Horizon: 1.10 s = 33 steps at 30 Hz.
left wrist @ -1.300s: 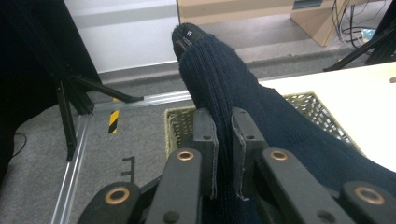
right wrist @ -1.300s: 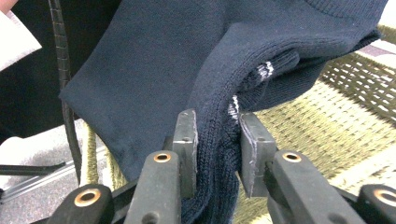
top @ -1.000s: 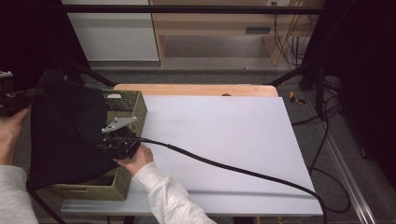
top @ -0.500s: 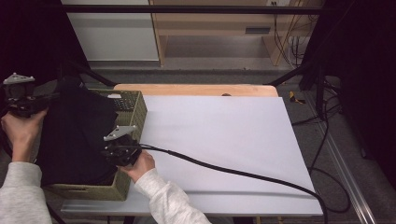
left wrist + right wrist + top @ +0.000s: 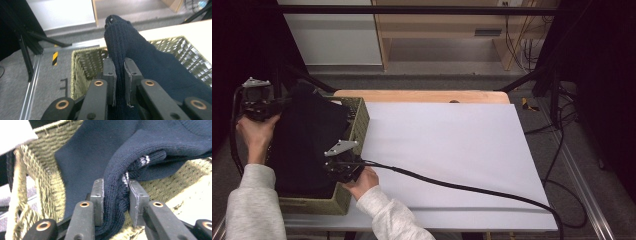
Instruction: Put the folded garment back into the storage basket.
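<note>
Left gripper point(image 5: 119, 82) is clamped on the sweater point(image 5: 309, 140); right gripper's point(image 5: 115, 202) jaws, just easing apart, hold a thick fold. Soft, limp knit is draped into the basket point(image 5: 358, 120) at 9 o'clock; bunched edges are best gripped.

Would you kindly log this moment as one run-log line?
left gripper: shut on sweater | right gripper: jaws just opening, sweater fold between | sweater: over basket

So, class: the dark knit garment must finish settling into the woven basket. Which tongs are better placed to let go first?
Probably right. The right tongs sit low inside the basket; the left tongs pinch the garment outside the far rim.
</note>
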### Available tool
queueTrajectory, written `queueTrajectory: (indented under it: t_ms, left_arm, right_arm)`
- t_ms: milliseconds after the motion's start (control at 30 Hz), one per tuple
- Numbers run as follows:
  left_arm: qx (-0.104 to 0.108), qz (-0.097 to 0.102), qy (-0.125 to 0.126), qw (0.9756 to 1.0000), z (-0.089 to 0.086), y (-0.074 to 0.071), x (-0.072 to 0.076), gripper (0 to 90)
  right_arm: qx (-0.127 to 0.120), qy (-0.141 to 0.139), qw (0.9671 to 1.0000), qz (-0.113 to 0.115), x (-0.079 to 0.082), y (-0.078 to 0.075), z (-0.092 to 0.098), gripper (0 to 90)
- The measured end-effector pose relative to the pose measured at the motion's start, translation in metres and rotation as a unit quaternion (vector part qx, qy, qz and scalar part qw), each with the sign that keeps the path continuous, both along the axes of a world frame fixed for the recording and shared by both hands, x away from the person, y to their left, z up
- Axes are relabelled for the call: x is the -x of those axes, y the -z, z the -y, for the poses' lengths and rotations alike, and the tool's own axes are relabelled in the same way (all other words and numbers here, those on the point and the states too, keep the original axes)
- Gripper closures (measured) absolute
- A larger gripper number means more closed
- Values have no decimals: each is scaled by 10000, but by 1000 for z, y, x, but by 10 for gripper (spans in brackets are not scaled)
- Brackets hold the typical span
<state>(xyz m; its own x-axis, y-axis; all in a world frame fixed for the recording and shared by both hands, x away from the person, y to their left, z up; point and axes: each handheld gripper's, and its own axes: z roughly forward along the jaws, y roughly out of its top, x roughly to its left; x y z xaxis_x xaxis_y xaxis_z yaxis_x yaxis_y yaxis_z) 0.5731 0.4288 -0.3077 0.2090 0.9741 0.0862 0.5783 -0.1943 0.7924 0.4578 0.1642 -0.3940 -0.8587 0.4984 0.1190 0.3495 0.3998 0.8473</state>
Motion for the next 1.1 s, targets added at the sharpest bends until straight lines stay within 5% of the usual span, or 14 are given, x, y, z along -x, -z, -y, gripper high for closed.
queueTrajectory:
  t_ms: [200, 300, 500, 633, 867, 1100]
  left_arm:
    - [-240, -47, -400, 9989, 3, 8, 3, 598]
    - [-20, 159, -268, 9995, 7, 3, 12, 533]
    - [263, 482, 78, 9985, 21, 1, 30, 363]
    - [803, 601, 313, 9945, 29, 1, 38, 270]
    - [1229, 756, 685, 9872, 43, 2, 53, 132]
    - [1296, 723, 900, 9848, 60, 2, 67, 43]
  right_arm:
    - [-315, 214, 9982, 454, 5, -18, 10, 389]
    - [-404, 274, 9970, 607, 5, -32, 21, 305]
    - [-686, 118, 9961, 546, 0, -46, 47, 169]
    - [-547, 5, 9962, 675, 0, -49, 60, 100]
    - [-484, -156, 9960, 731, -2, -51, 83, 19]
    - [-387, -72, 9969, 676, -6, -54, 107, 3]
